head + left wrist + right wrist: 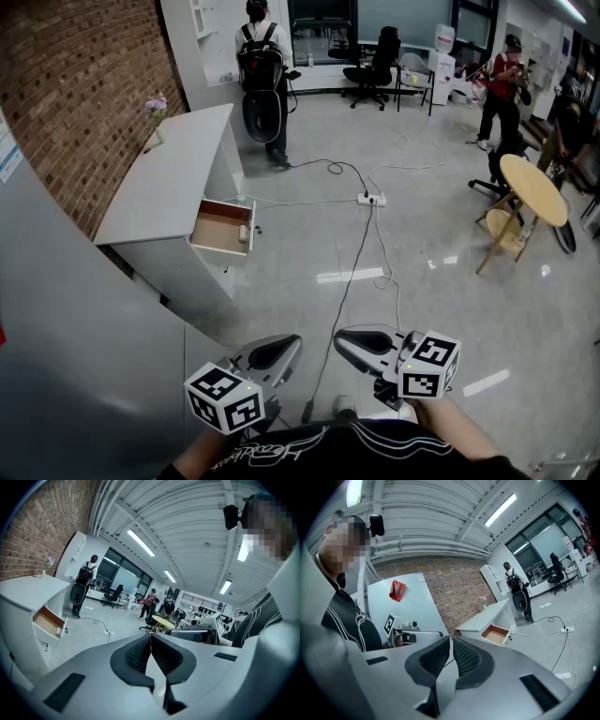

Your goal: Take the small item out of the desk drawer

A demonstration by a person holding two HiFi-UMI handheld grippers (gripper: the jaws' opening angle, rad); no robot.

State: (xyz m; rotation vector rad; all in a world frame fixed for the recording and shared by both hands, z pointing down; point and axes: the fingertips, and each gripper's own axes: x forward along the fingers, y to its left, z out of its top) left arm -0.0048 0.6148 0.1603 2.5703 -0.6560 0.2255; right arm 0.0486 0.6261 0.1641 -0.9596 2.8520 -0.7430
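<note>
"Left hand-held gripper (pixel 277 351) and right hand-held gripper (pixel 360 343): both closed, nothing in them."

"And the small item (pixel 243 232)?"

"Well ahead of them, off to the left, in the table's (pixel 169 178) open drawer (pixel 217 230), at its front wall. It's pale and stubby. Probably light and stiff, so pinch across its middle."

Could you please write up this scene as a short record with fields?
desk: white, beside brick wall
drawer: open
item: small, pale, at the drawer's front
left gripper: shut, empty, far from the desk
right gripper: shut, empty, far from the desk
floor: power strip with cables
</note>
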